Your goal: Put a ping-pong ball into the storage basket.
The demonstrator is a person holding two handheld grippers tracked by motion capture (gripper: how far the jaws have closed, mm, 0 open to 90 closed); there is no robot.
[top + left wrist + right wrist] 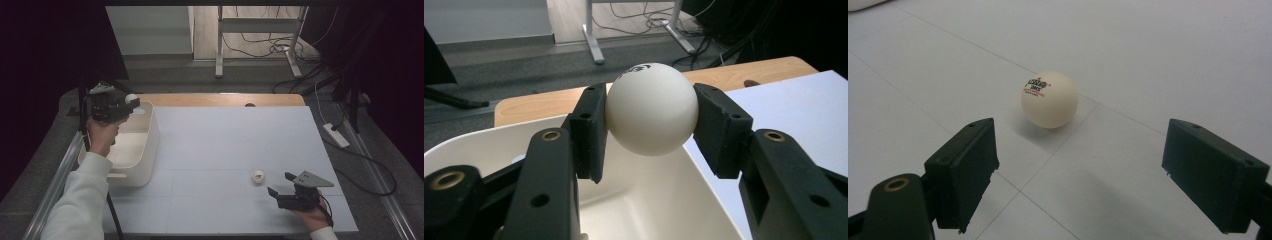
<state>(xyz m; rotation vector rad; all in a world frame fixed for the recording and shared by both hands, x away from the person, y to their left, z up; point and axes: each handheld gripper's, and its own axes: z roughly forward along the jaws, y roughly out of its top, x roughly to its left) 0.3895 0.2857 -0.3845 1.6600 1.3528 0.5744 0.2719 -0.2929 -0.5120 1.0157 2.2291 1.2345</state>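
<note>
My left gripper (651, 117) is shut on a white ping-pong ball (652, 107), both pads pressing its sides. In the high view that ball (131, 99) hangs above the far rim of a white bin (145, 150) at the table's left, held by the left gripper (126, 103). A second white ball (258, 176) with printed lettering rests on the white mat (230, 140). My right gripper (281, 184) stands open just short of it, near the front right. In the right gripper view the ball (1050, 99) lies ahead of the jaws, beyond the right gripper (1080, 172), touching neither pad.
The bin's inside (649, 200) looks bare where it shows. A wooden table edge (220, 99) runs behind the mat. Behind the table are a desk frame (220, 45) and cables (350, 150) on the floor. A metal rail (55, 185) lies along the left.
</note>
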